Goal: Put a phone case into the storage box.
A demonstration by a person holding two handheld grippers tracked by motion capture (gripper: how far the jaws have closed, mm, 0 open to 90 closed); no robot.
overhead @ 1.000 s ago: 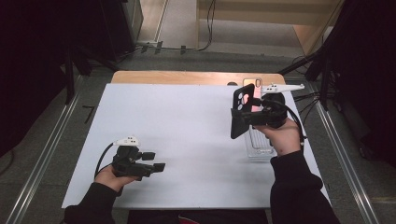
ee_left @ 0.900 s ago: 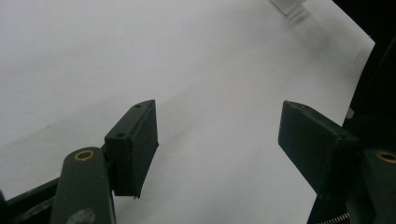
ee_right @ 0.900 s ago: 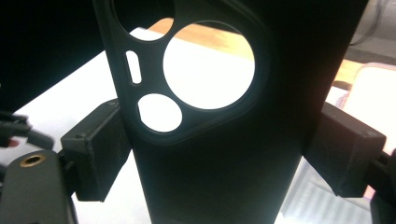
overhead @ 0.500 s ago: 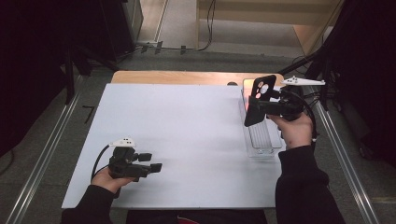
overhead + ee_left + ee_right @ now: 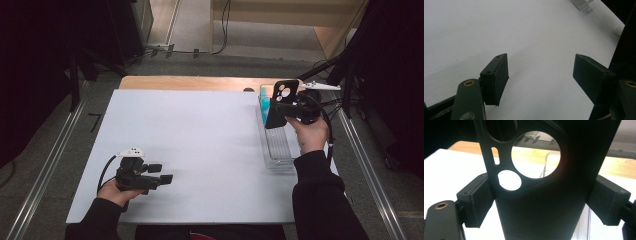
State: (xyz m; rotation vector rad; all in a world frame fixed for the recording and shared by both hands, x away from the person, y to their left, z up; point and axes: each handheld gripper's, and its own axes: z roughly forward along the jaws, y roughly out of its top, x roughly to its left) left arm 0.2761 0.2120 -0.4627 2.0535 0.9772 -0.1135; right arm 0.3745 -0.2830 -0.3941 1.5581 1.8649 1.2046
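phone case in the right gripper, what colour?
Black; the phone case shows best in the right gripper view.

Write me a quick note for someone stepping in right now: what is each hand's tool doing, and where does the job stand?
Right tool: shut on the black phone case, held upright above the far end of the clear tray at the table's right edge.
Left tool: open, nothing between its jaws, low over the white table cover near the front left.
Tray: something blue sits at its far end, partly hidden by the case.
Done: the case is picked up.
Left: probably setting the case down; where it goes, I cannot tell.
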